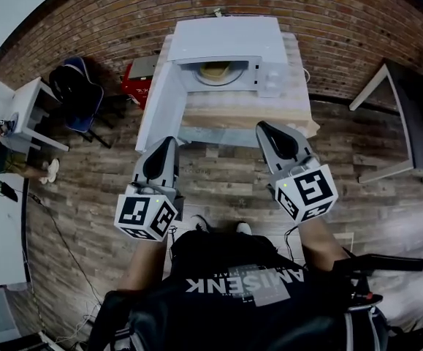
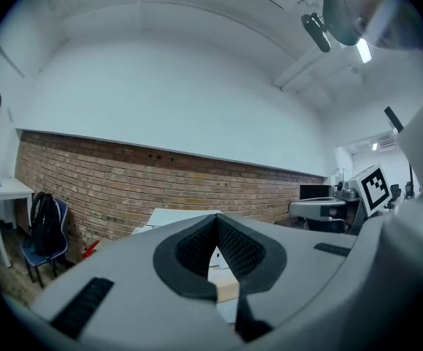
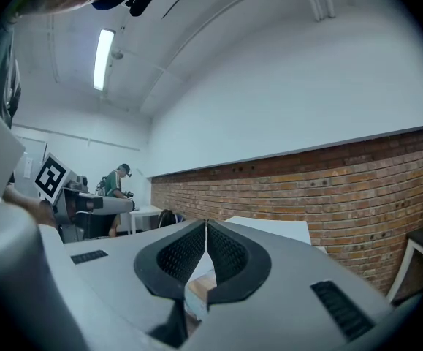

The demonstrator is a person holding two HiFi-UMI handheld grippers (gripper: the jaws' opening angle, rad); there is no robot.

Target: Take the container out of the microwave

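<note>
The fingers of the left gripper (image 2: 216, 225) and the right gripper (image 3: 205, 229) are pressing together, pinching nothing, both hanging well short of the microwave (image 1: 226, 36) on the desk (image 1: 248, 117). The container (image 1: 215, 72) is sitting inside, with the door (image 1: 158, 104) standing open leftward. Arriving shut, the fingers would be shoving the container deeper; the left gripper is risking a knock on the door.

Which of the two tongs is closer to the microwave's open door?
The left tongs: their tip lies just below the swung-out door, while the right tongs sit farther right, in front of the microwave body.
</note>
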